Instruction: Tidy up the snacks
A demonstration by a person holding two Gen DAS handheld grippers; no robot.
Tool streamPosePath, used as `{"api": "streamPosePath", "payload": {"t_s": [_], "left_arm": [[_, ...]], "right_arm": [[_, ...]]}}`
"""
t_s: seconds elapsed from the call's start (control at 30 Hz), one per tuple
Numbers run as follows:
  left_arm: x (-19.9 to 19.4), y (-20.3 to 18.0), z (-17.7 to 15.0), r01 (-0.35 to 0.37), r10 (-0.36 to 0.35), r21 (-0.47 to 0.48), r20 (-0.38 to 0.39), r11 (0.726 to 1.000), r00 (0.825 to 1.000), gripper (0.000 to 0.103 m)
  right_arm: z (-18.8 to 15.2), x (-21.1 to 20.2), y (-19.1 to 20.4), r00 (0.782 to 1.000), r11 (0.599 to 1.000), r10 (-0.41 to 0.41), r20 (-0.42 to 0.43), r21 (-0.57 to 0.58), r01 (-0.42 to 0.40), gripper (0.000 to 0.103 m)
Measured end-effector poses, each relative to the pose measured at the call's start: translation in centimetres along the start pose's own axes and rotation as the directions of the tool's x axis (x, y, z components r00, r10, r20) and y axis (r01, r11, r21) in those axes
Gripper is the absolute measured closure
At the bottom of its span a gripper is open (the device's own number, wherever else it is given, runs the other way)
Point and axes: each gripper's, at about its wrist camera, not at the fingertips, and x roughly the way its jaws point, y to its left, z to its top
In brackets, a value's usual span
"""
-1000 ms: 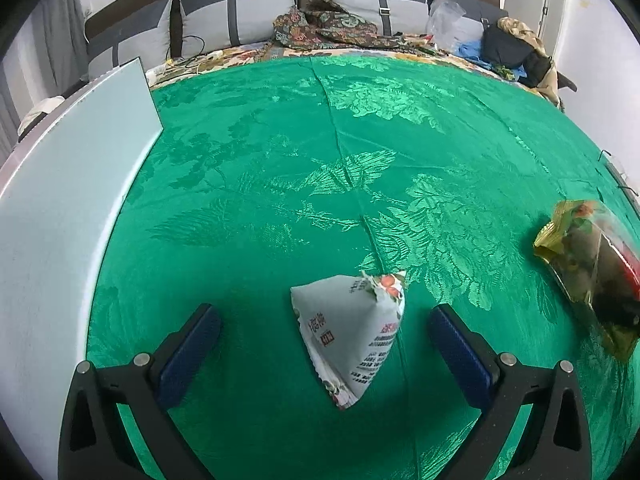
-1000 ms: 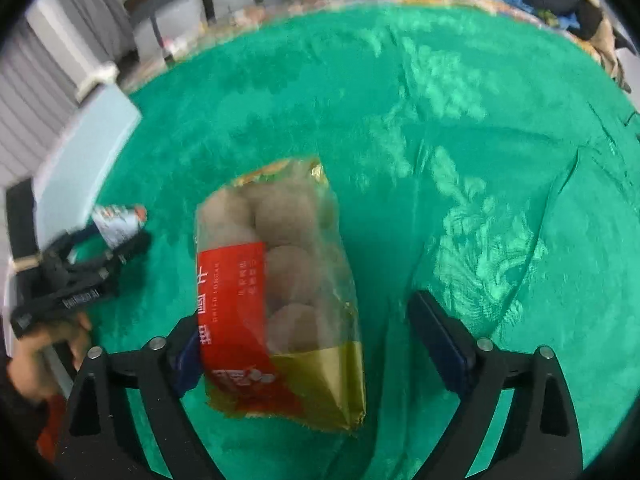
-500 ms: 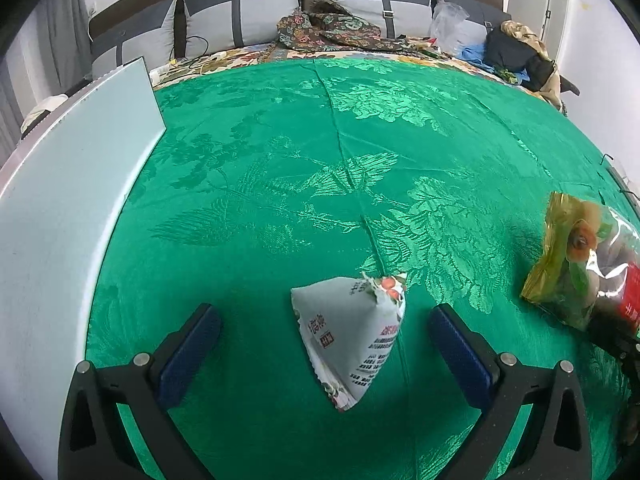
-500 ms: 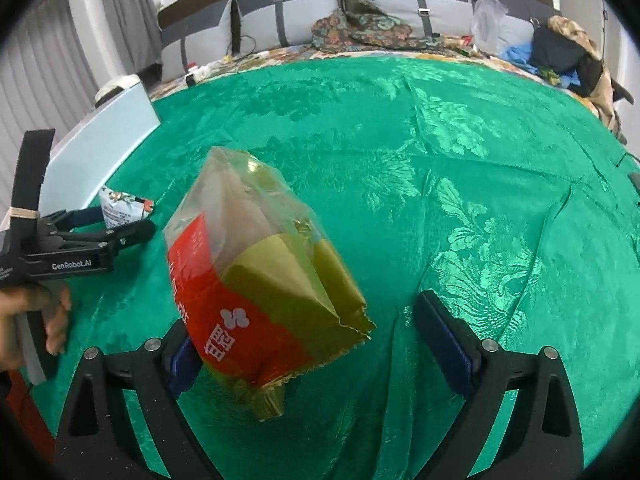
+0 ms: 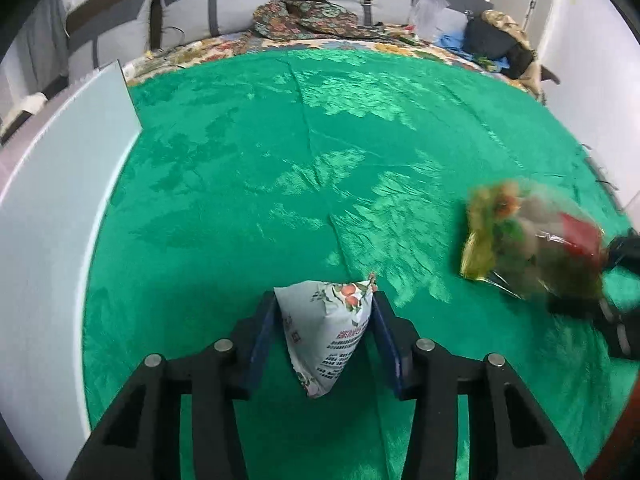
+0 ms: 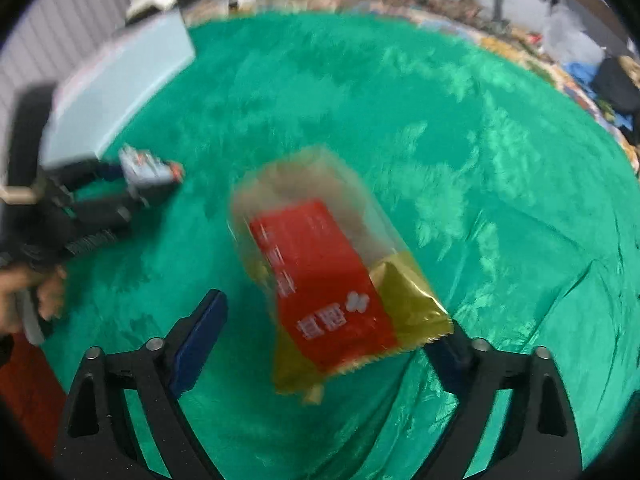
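A: Left gripper [image 5: 324,320], lower centre of its view: jaws just closed in, pads pressing both flanks of white pyramid snack packet [image 5: 326,332], apex toward the camera.

B: Pale blue box [image 5: 60,216], far left edge, beside that gripper; nearer the left hand.

A: Right gripper [image 6: 332,332]: jaws just narrowing, part open; red-and-gold snack bag [image 6: 336,280] between them, long axis slanting upper left to lower right. Grip uncertain, blurred.
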Motion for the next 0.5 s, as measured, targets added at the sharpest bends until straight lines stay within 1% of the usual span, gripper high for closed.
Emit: {"api": "streamPosePath", "payload": {"t_s": [0.03, 0.07, 0.1, 0.23, 0.27, 0.3, 0.37, 0.4, 0.43, 0.5], "left_arm": [[-0.4, -0.1, -0.3, -0.001, 0.001, 0.013, 0.006, 1.0, 1.0, 0.059], [-0.8, -0.2, -0.5, -0.002, 0.002, 0.019, 0.012, 1.0, 1.0, 0.059], [-1.3, -0.2, -0.9, 0.003, -0.004, 0.02, 0.019, 1.0, 1.0, 0.059], [-3.3, -0.2, -2.0, 0.025, -0.024, -0.017, 0.052, 1.0, 0.998, 0.059], [-3.9, -0.1, -2.3, 0.029, -0.027, -0.029, 0.058, 0.999, 0.998, 0.059], [-4.2, -0.1, -2.4, 0.032, -0.029, -0.042, 0.063, 0.999, 0.998, 0.059], [-5.4, 0.3, -3.1, 0.044, -0.038, -0.076, 0.076, 0.996, 0.996, 0.059], [-5.7, 0.4, -3.3, 0.048, -0.041, -0.088, 0.08, 0.995, 0.996, 0.059], [-6.3, 0.6, -3.5, 0.052, -0.043, -0.104, 0.086, 0.993, 0.995, 0.059], [-7.0, 0.8, -4.0, 0.066, -0.054, -0.131, 0.093, 0.989, 0.994, 0.059]], "right_arm": [[-0.1, 0.0, -0.3, 0.999, 0.999, 0.033, -0.004, 0.022, -0.033, 0.06], [-0.5, -0.2, -0.8, 0.997, 0.995, 0.071, -0.005, 0.076, -0.071, 0.075], [-1.0, -0.7, -1.3, 0.996, 0.988, 0.087, 0.014, 0.127, -0.088, 0.08], [-2.8, -2.6, -1.9, 0.988, 0.967, 0.125, 0.089, 0.212, -0.142, 0.085], [-3.0, -2.8, -1.8, 0.987, 0.964, 0.135, 0.083, 0.22, -0.15, 0.085], [-3.4, -2.8, -1.8, 0.988, 0.964, 0.136, 0.068, 0.223, -0.148, 0.081], [-4.3, -2.8, -1.9, 0.988, 0.963, 0.147, 0.047, 0.223, -0.153, 0.061], [-4.7, -3.1, -2.0, 0.989, 0.964, 0.14, 0.053, 0.22, -0.149, 0.035], [-5.2, -3.8, -2.1, 0.99, 0.969, 0.119, 0.074, 0.207, -0.132, 0.029], [-5.2, -5.3, -1.9, 0.991, 0.981, 0.083, 0.11, 0.168, -0.1, 0.029]]}}
